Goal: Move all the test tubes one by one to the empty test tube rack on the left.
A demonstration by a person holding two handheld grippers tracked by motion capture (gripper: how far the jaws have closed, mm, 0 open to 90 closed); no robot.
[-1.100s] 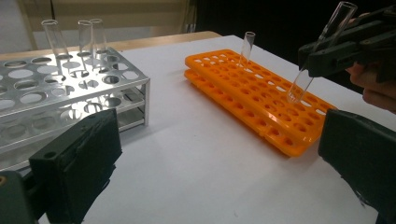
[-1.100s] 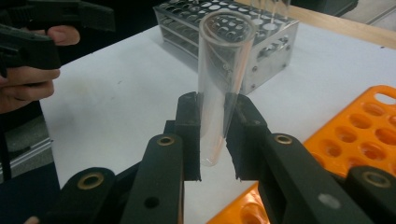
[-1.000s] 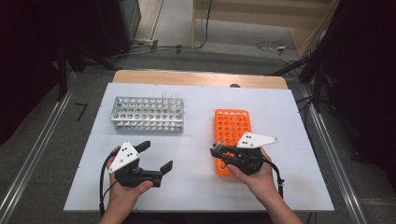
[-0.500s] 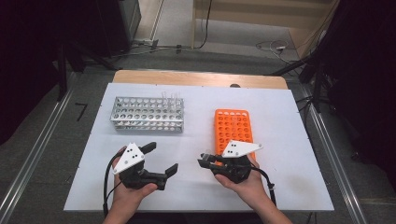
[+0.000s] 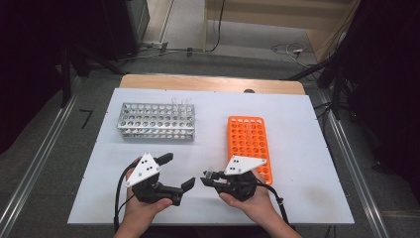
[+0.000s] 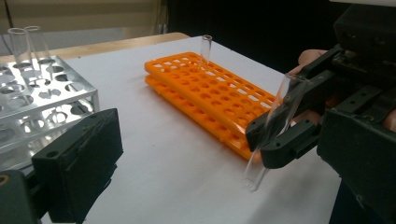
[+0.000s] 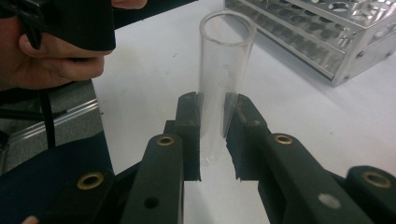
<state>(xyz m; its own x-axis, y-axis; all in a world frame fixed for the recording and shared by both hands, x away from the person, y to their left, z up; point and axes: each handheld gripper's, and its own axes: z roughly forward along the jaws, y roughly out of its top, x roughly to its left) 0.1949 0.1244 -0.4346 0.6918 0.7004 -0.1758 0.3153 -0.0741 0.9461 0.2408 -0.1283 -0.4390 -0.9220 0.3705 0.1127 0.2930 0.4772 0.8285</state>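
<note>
On the left of the white worktop [image 5: 297,148] stands the metal rack [image 5: 156,120], with a couple of clear tubes [image 5: 181,102] upright in its far corner, likely the stock the work draws from. Nearer the person, the left hand-held gripper [image 5: 178,171] lies low over the worktop with its jaws spread wide and nothing between them; it points toward the other hand, as if ready to receive. Just to the right, the right hand-held gripper [image 5: 207,177] is clamped on a glass test tube [image 6: 275,126], gripping it around the middle so that both ends stick out free. The tube leans a little, open mouth up, rounded bottom hanging close above the bare worktop between the two grippers, in front of the near end of the orange rack [image 5: 247,144]. Holding it at mid-length probably leaves room for the other jaws to take it. One more tube [image 6: 205,46] stands in the orange rack's far end.
</note>
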